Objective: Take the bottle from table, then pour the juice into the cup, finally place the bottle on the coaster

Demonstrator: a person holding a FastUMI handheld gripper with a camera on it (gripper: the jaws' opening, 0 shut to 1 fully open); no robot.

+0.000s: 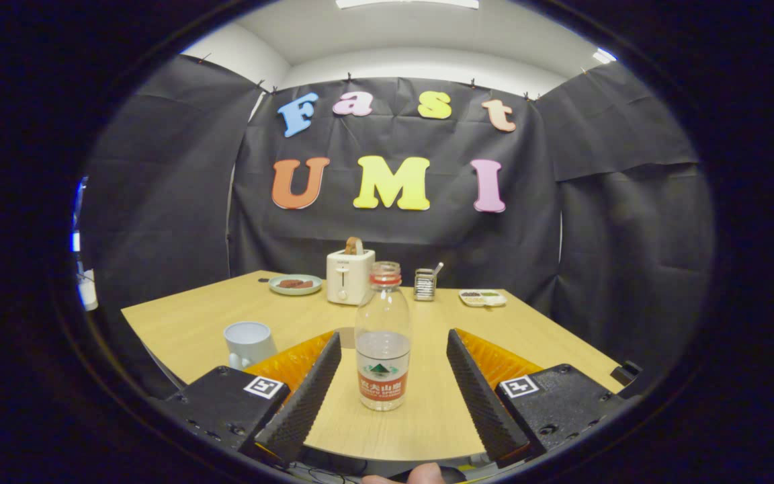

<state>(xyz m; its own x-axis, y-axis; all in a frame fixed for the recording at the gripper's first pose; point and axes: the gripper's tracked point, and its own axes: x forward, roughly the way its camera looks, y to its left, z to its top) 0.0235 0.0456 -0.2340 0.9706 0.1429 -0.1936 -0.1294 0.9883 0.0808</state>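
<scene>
Gripper point(394, 366) spread wide, fingers point(306, 396) flanking but not touching bottle point(383, 336) — upright on table point(192, 323), capped, partly filled, centred between the tips and just ahead, long axis vertical. Cup point(248, 341) beside the left finger; round coaster point(345, 336) partly hidden just behind the bottle. Farther back — toaster point(350, 275), plate point(295, 284), grater point(425, 284), small dish point(482, 298).

We see black cloth walls point(158, 202) round a wooden bench point(212, 316), white ceiling point(414, 40) at twelve o'clock with a light strip point(407, 3)
</scene>
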